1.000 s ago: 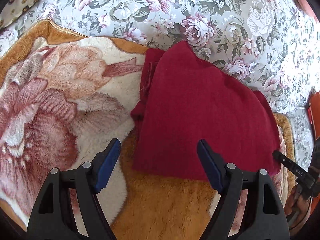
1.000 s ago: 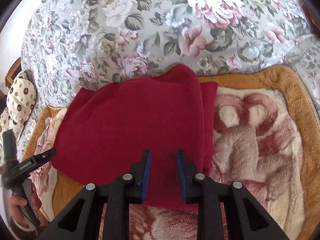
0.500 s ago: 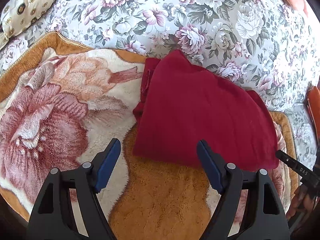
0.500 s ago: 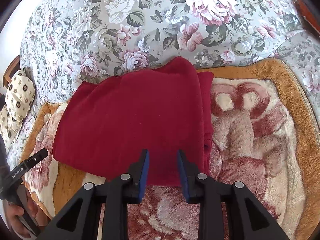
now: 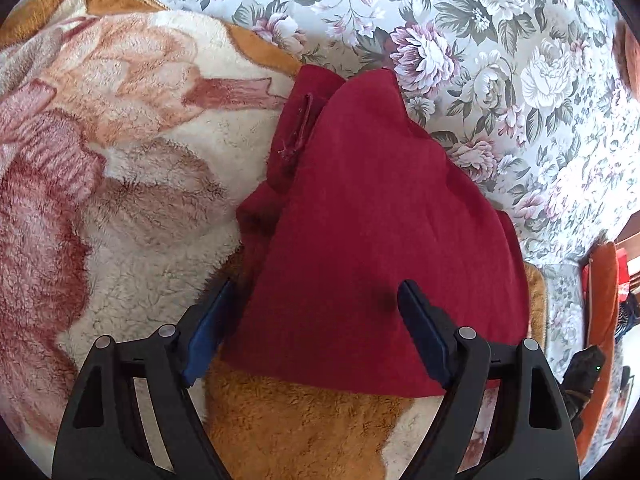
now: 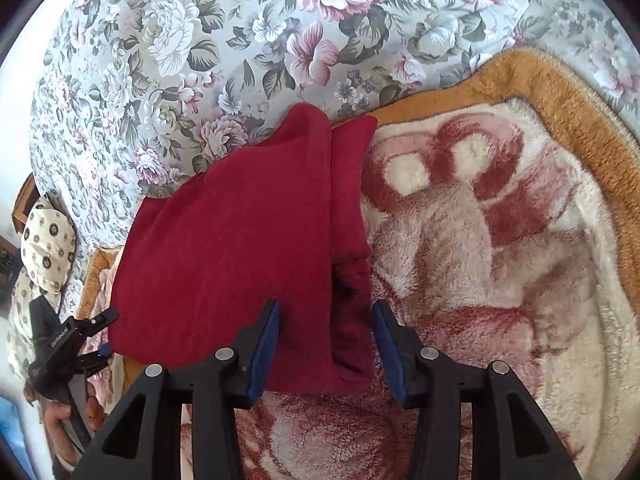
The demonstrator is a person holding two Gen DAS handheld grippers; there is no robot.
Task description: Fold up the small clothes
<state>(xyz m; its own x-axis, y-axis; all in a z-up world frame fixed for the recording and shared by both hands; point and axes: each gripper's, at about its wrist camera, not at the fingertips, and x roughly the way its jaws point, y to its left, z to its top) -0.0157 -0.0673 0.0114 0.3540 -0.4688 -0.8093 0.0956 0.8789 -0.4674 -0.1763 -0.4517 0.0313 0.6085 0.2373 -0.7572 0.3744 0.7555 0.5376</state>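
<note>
A dark red garment (image 5: 360,220) lies folded flat on a plush blanket, its far corner on the floral sheet. My left gripper (image 5: 316,332) is open, its blue-padded fingers straddling the garment's near edge at its left corner. In the right wrist view the same garment (image 6: 240,240) shows a folded strip along its right side. My right gripper (image 6: 326,344) is open, its fingers either side of that strip at the near edge. Neither gripper holds cloth. The left gripper also shows in the right wrist view (image 6: 80,340).
The plush blanket (image 5: 100,180) with a red flower pattern and orange border covers the near area. A grey floral sheet (image 5: 500,60) lies beyond. A patterned cream pillow (image 6: 44,240) sits at the far left of the right view. An orange object (image 5: 600,292) stands at the right edge.
My right gripper has opened from nearly shut to wide. Both grippers moved forward over the garment's near edge after drawing back half a second ago.
</note>
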